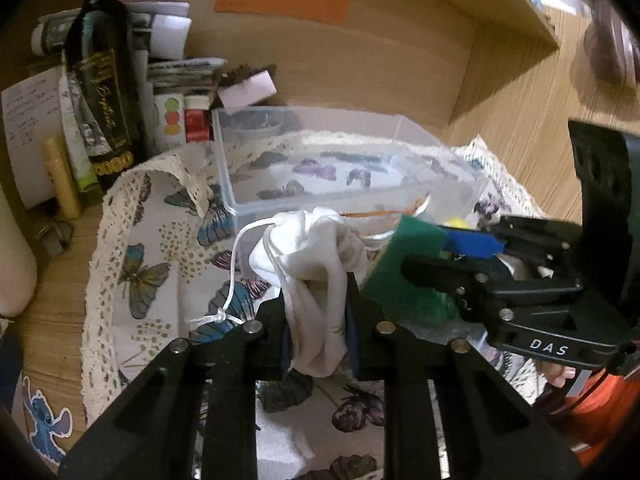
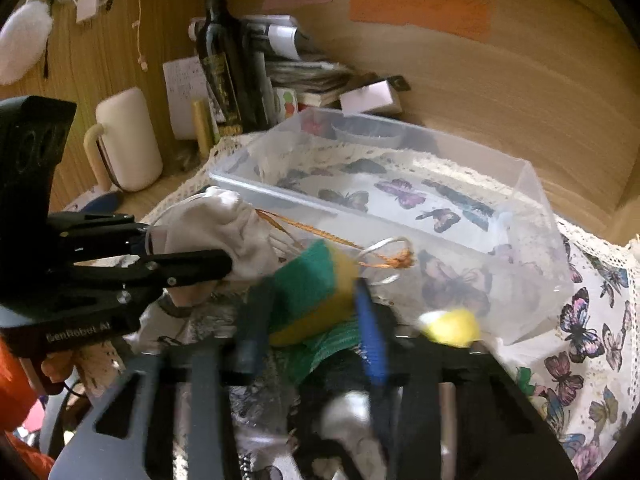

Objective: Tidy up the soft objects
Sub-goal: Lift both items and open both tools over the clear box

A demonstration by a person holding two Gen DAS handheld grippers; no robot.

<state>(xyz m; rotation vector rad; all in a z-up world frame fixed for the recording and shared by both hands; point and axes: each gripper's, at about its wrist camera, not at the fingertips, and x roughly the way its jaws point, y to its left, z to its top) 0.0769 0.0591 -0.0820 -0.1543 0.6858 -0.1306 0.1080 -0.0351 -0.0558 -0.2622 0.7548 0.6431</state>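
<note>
My left gripper [image 1: 316, 312] is shut on a white drawstring cloth pouch [image 1: 316, 264] and holds it above the butterfly cloth, just in front of the clear plastic bin [image 1: 320, 168]. My right gripper [image 2: 312, 312] is shut on a green-and-yellow sponge [image 2: 316, 292], right beside the pouch [image 2: 216, 224]. In the left wrist view the sponge [image 1: 404, 256] and right gripper [image 1: 440, 256] sit just right of the pouch. The left gripper [image 2: 224, 264] shows at the left in the right wrist view. The bin [image 2: 536, 280] holds no soft objects that I can see. An orange cord [image 2: 320, 232] hangs off the pouch.
A butterfly-print cloth with lace edge [image 1: 152, 264] covers the desk. A dark wine bottle [image 1: 100, 80], papers and small boxes stand behind the bin. A cream mug [image 2: 128, 140] stands at the left. A small yellow object [image 2: 452, 326] lies by the bin. A wooden shelf [image 1: 480, 4] overhangs.
</note>
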